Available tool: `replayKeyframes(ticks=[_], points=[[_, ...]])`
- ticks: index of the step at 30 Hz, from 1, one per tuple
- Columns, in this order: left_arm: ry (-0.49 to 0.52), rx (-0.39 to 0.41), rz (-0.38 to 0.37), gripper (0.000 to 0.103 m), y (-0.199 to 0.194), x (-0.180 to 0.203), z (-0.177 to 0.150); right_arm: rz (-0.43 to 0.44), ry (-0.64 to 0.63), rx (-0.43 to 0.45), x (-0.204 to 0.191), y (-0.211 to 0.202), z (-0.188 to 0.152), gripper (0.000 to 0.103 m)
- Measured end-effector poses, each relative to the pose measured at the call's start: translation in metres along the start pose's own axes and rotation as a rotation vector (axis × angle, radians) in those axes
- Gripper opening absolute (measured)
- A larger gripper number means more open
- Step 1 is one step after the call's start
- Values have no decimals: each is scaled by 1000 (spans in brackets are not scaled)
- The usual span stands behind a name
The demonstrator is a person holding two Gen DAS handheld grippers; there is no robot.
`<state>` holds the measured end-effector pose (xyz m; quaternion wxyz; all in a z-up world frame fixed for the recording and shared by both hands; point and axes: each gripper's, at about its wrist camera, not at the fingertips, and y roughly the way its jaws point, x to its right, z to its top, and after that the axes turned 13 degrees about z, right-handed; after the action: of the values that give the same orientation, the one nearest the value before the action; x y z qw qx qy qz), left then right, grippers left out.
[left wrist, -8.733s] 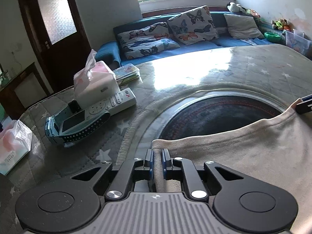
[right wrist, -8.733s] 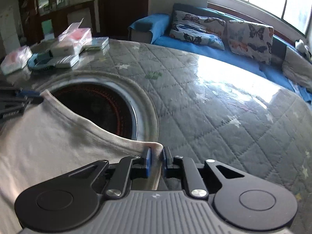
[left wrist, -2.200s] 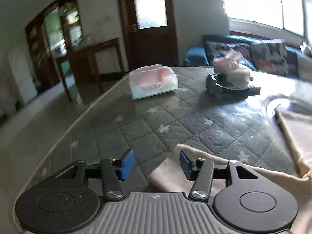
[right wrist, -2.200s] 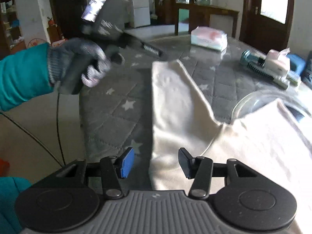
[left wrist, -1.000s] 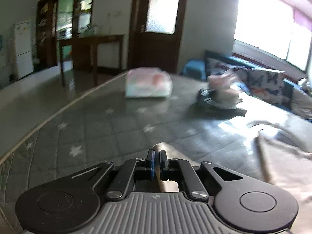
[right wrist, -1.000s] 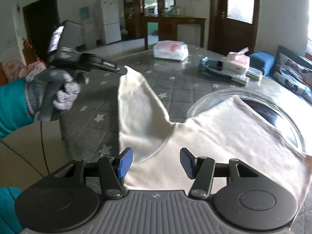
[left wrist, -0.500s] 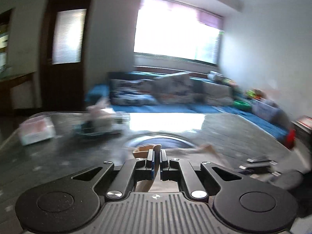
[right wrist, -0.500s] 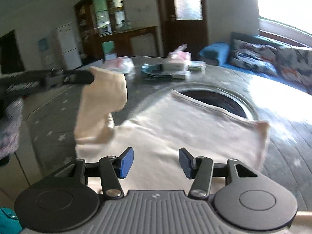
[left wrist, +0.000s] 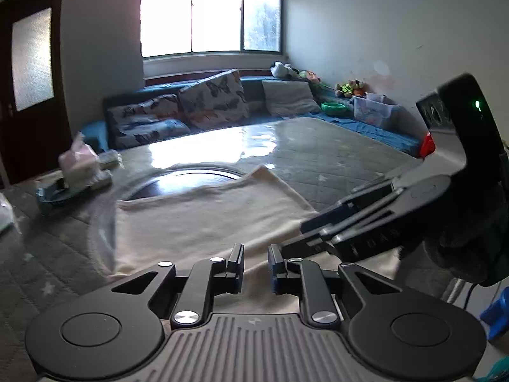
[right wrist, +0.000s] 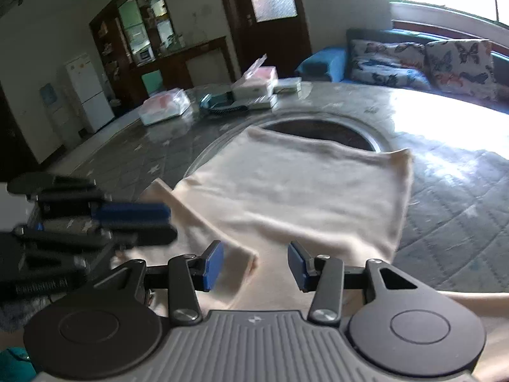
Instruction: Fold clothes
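Daylight from a wide window falls across a grey quilted star-print tabletop (left wrist: 321,156), on which a cream knit garment (right wrist: 302,187) is spread flat near the near edge, its far hem lying over a dark round recess with a metal rim (right wrist: 321,129) set in the middle of the tabletop. A folded strip of the garment, probably a sleeve, is laid along its left side, as seen from the right wrist. The left gripper (left wrist: 256,265) is held low over the near part of the cloth; its jaws are opening, cloth is seen between and under the blue pads, and no pinch is shown. The right gripper (right wrist: 255,265) is held just beside it, over the end of the folded strip; its jaws are closing but stand apart, nothing being clamped. Each gripper is visible in the other's view. Toward the far left corner of the tabletop, a white tissue box (right wrist: 254,87), a teal and black brush-like object (right wrist: 222,103) and a clear-wrapped white and pink packet (right wrist: 163,106) are grouped. Beyond the tabletop, a blue sofa with butterfly-print cushions (left wrist: 191,108) is seen below the window.
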<state>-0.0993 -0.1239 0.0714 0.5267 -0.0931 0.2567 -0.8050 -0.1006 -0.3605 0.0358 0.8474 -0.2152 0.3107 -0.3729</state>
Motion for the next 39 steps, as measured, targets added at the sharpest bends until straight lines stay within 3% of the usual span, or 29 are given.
replayKeyframes(ticks=[2, 9, 12, 14, 19, 34, 38, 39], points=[[-7, 3, 46, 41, -6, -15, -5, 11, -6, -26, -4, 9, -2, 46], [-30, -43, 212, 51, -24, -69, -34, 13, 3, -102, -10, 30, -14, 45], [-55, -80, 231, 57, -30, -83, -49, -3, 16, -106, -9, 32, -14, 41], [-52, -101, 230, 58, -29, -85, -58, -13, 21, -108, -9, 33, -14, 32], [-32, -123, 219, 61, -30, -77, -74, -46, -2, -118, -15, 35, -10, 6], [54, -96, 255, 60, -16, -60, -79, -116, -302, 77, -83, -35, 67, 3], [70, -93, 272, 59, -16, -58, -81, -135, -344, 110, -92, -51, 73, 3], [72, -89, 276, 54, -16, -58, -81, -142, -344, 113, -92, -55, 72, 3]])
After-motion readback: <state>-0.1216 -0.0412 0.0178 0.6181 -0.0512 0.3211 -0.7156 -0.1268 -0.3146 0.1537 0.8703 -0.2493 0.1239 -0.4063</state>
